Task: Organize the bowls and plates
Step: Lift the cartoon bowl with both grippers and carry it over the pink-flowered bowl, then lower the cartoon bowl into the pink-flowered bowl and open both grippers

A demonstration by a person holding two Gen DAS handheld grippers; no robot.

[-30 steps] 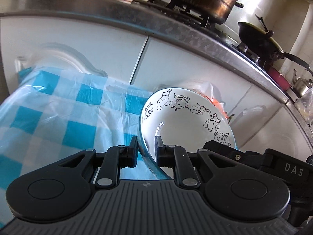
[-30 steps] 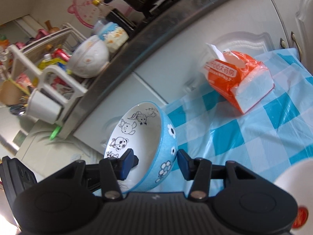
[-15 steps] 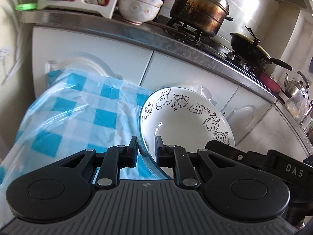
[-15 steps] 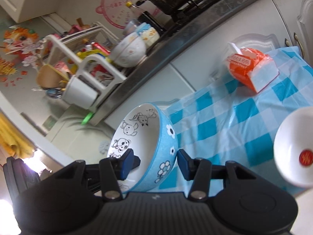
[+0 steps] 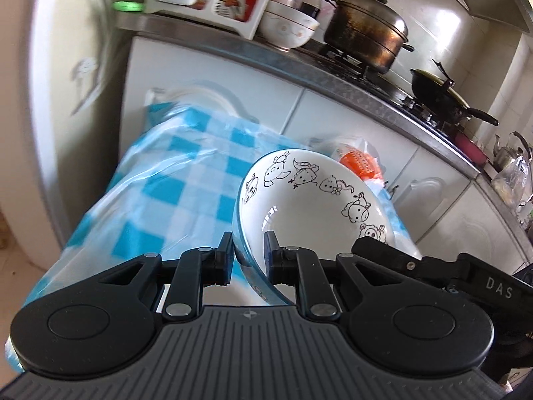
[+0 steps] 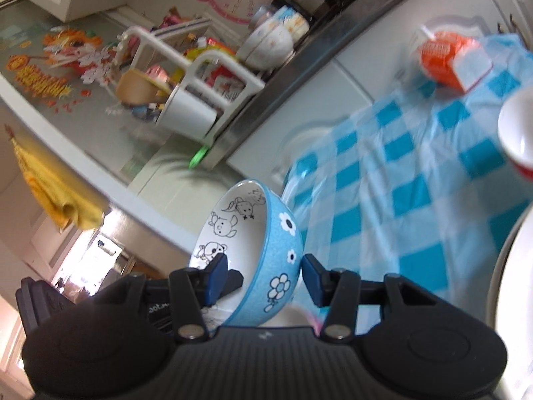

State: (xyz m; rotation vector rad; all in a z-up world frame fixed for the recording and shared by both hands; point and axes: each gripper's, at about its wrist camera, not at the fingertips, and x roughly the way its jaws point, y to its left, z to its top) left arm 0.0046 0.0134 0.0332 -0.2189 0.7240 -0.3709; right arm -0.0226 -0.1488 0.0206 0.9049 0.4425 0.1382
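- The left gripper (image 5: 248, 253) is clamped narrow on the rim of a cartoon-animal bowl (image 5: 313, 203), one pad inside the white wall and one outside, so the bowl hangs tilted with its mouth facing up and away.
- The right gripper (image 6: 263, 278) pinches a second bowl, the blue flowered bowl (image 6: 256, 250), the same way: left pad inside against the animal drawings, right pad on the blue outside.
- Both bowls are held in the air above the blue-checked tablecloth (image 5: 173, 180); neither touches it.
- In the left view the other gripper's black body (image 5: 466, 273) pokes in from the right, just beside the bowl's far edge.
- An orange tissue pack (image 6: 449, 60) lies on the cloth near the white cupboard doors (image 5: 213, 76).
- To the right of the flowered bowl sit a white bowl with a red rim (image 6: 518, 136) and, nearer, the edge of a large white plate (image 6: 513, 293), both cut off by the frame.
- The steel worktop (image 5: 299, 70) behind is crowded: a white dish rack (image 6: 200, 90), a floral bowl (image 5: 289, 28), a dark bottle (image 5: 313, 1), a big lidded pot (image 5: 366, 36) on the hob, then a black wok (image 5: 439, 93) and a kettle (image 5: 509, 153).
- A yellow cloth (image 6: 56, 196) hangs at the far left of the right view.
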